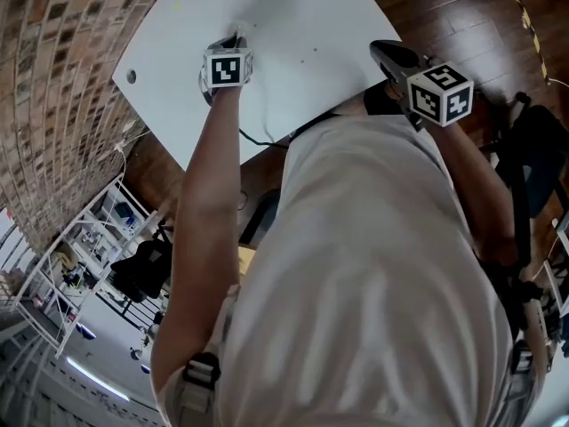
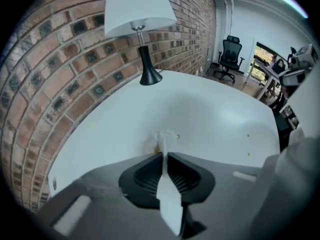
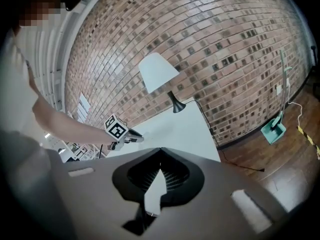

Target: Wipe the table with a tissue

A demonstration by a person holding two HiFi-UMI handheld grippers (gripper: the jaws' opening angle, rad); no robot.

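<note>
Head view: my left gripper (image 1: 236, 39) points steeply down at the white table (image 1: 302, 16), with its tip at the surface well in from the near edge. The tissue cannot be told apart from the white top here. My right gripper (image 1: 382, 50) sits over the near right corner of the table, well apart from the left. Whether it touches the top cannot be confirmed. Left gripper view: the jaws stand almost together, pinching the tissue (image 2: 163, 138). A thin white strip runs back between the pads, and a crumpled wad sticks out past the tips and rests on the table. A faint yellowish mark lies at the wad, and a few small yellow specks (image 2: 248, 135) lie to the right, near the table's edge. A lamp (image 2: 141, 29) stands at the far end by the brick wall (image 2: 50, 74). Judgement: wiping is under way. The surface around the wad looks clean, while the specks and the rest of the top are left to do. Right gripper view: the jaws are pressed together at the tips with nothing gripped. The pale patch lower down reads as table seen through the gap. This gripper appears to take no part in the wipe.
</note>
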